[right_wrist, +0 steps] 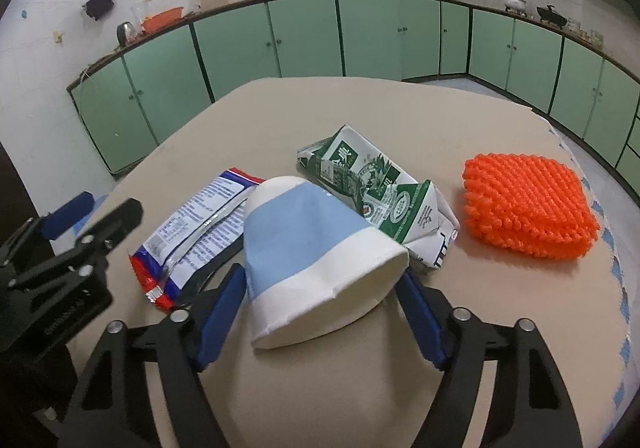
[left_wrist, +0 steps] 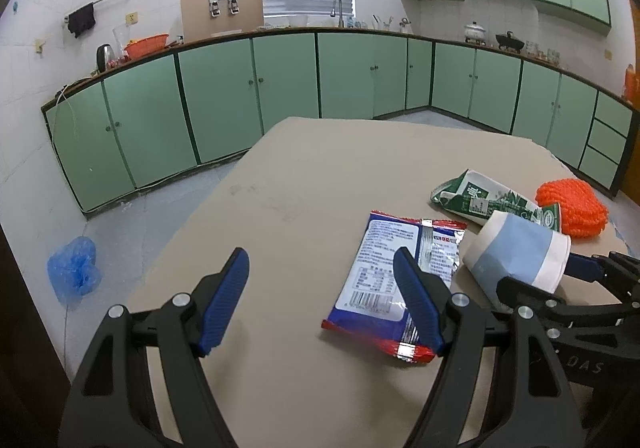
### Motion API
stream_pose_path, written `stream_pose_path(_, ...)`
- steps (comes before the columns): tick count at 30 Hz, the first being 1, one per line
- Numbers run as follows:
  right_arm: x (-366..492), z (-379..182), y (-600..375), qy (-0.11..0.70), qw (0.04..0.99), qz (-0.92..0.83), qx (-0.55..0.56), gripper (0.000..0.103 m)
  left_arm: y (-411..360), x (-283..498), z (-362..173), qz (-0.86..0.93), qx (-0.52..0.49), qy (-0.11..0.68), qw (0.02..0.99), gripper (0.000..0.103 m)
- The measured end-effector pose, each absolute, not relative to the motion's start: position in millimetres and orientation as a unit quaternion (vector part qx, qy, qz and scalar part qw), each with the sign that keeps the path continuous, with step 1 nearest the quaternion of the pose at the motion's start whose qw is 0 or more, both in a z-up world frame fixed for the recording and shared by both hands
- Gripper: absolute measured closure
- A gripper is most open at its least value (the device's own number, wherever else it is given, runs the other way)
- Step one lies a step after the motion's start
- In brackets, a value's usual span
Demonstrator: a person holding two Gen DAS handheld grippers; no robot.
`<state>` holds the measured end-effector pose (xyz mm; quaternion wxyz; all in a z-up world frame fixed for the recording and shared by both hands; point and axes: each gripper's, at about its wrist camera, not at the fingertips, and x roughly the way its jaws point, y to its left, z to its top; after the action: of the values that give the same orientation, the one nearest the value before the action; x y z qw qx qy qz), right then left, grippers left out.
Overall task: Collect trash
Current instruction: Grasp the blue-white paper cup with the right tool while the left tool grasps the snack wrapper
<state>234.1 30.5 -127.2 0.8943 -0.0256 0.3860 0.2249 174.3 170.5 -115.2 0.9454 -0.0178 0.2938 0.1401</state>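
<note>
Two grippers: left gripper (left_wrist: 322, 302) fingers wide apart, empty.
Right gripper (right_wrist: 320, 310): fingers clamp paper cup (right_wrist: 316, 248) on surface (right_wrist: 320, 112).

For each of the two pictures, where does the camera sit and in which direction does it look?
Left wrist view: sits on the left tongs, looks forward and down over the table toward green cabinets; its open blue fingers stand beside the snack wrapper; the right tongs show at right.
Right wrist view: sits on the right tongs, looks down at the paper cup between its fingers; the left tongs show at left.
Both share the cup, wrapper, milk carton, orange cloth, cabinets.
</note>
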Motion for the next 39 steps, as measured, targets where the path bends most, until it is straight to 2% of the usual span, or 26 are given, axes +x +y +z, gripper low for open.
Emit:
stream_pose_path(6, 229.3, -127.0, 24.3, 0.380, 0.895, 0.234, -0.008, 0.038, 164.5, 183.1, -121.5, 0.118, -0.018, 0.318, 0.941, 0.030)
stream_pose_path(24, 217.9, -120.1, 5.2, 0.359, 0.906, 0.224, 0.012, 0.039, 155.1, 215.6, -146.8, 0.084, -0.009, 0.417, 0.905, 0.023)
stream_pose_path(25, 217.4, -119.6, 4.6, 0.359, 0.906, 0.224, 0.013, 0.039, 156.4, 215.4, -146.6, 0.082, -0.012, 0.417, 0.905, 0.028)
stream_pose_path(26, 216.5, -118.9, 4.3, 0.357, 0.907, 0.224, 0.013, 0.039, 157.2, 215.0, -146.3, 0.076, -0.018, 0.416, 0.906, 0.038)
stream_pose_path(30, 212.8, -117.4, 2.4, 0.353, 0.908, 0.226, 0.012, 0.039, 158.2, 212.7, -144.5, 0.075, -0.022, 0.410, 0.909, 0.048)
stream_pose_path(31, 211.8, -116.9, 2.0, 0.352, 0.908, 0.227, 0.011, 0.039, 158.6, 212.3, -144.0, 0.075, -0.025, 0.409, 0.909, 0.054)
stream_pose_path(32, 210.3, -116.3, 1.7, 0.350, 0.908, 0.227, 0.011, 0.039, 159.7, 211.1, -142.6, 0.072, -0.031, 0.405, 0.911, 0.065)
stream_pose_path(34, 208.8, -115.4, 0.7, 0.349, 0.909, 0.228, 0.010, 0.039, 159.2, 209.7, -140.9, 0.075, -0.030, 0.398, 0.914, 0.076)
stream_pose_path(39, 205.6, -111.1, -5.5, 0.342, 0.912, 0.227, 0.011, 0.039, 156.4, 205.5, -137.5, 0.081, -0.032, 0.385, 0.919, 0.086)
